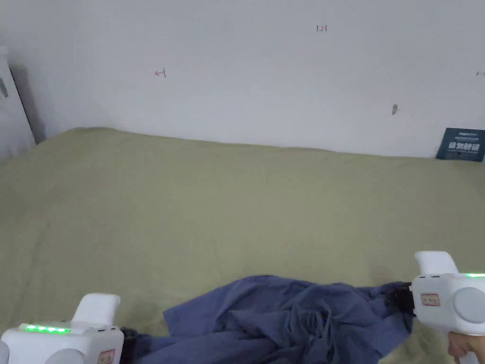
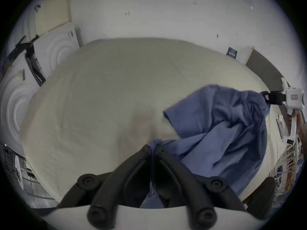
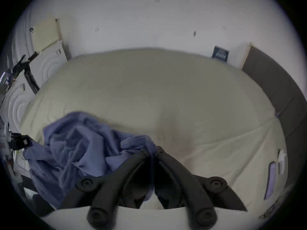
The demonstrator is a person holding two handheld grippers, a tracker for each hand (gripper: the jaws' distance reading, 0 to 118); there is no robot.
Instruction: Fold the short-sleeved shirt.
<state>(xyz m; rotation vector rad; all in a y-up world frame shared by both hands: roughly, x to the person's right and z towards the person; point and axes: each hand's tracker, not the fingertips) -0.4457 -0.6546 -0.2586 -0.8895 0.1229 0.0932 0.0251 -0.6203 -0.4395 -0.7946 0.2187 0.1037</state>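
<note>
both jaws of left gripper (image 2: 153, 150) and right gripper (image 3: 152, 152) pinch the crumpled blue shirt (image 1: 284, 317) on the bed (image 1: 189, 213); shirt's lower part is cut off.

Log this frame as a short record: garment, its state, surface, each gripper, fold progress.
garment: blue shirt
state: crumpled, bunched between the grippers, not spread flat
surface: olive-green bed cover
left gripper: shut on shirt fabric
right gripper: shut on shirt fabric
background: dark blue sign against the wall
fold progress: no fold visible yet
</note>
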